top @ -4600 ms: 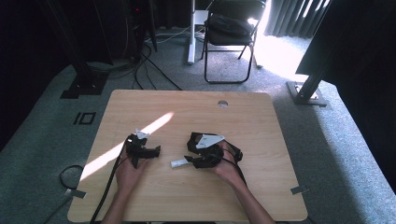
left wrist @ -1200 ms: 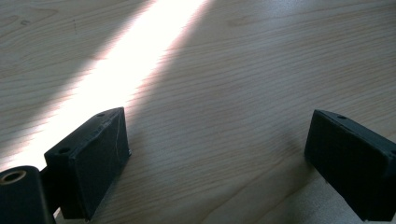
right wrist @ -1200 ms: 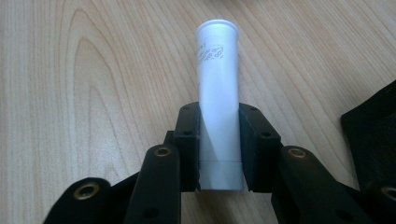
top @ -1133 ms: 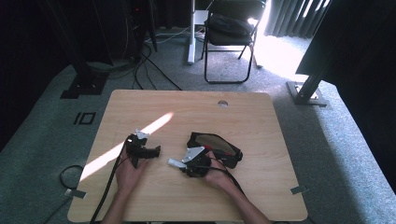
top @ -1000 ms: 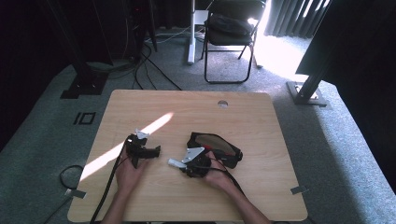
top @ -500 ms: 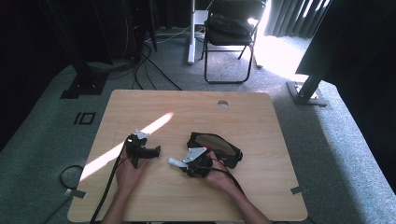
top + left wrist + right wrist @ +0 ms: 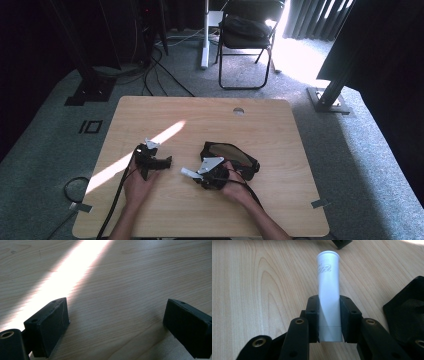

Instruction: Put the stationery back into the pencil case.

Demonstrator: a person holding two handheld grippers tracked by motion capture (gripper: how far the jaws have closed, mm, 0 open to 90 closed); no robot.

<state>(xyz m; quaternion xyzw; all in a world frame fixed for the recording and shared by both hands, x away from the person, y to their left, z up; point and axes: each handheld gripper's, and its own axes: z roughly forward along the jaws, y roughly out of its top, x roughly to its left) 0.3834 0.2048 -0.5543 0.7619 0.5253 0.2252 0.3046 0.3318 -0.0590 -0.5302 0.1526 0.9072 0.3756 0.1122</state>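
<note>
Right gripper (image 7: 329, 320): jaws pinching a white tube (image 7: 328, 293) low on its body, near the cap end. The tube runs out past the jaws toward 12 o'clock in the right gripper view, with small print near its far end. In the high view the tube (image 7: 188, 173) pokes out of the right gripper (image 7: 196, 175) toward 9 o'clock, close above the table (image 7: 280, 130); whether it touches the wood I cannot tell.

Black pouch (image 7: 231, 156) lies just beside the right gripper at about 2 o'clock from it, mouth open, and shows at the 3 o'clock edge of the right gripper view (image 7: 409, 315).

Progress, as a judgement: pickup done, the tube is secured. Likely left: carry it to the pouch and drop it in. The tube now points away from the pouch, so the hand would have to turn it round first.

Left gripper (image 7: 162, 162): jaws spread wide, nothing between them, bare wood and a sun streak beneath in the left gripper view (image 7: 115, 322). Idle, at 9 o'clock from the tube, near but apart.

Pose: both forearms enter from 6 o'clock. Right hand (image 7: 235, 182) wraps the gripper body, held low and about level. Left hand (image 7: 139, 182) sits low on the table, gripper aimed toward 3 o'clock.
</note>
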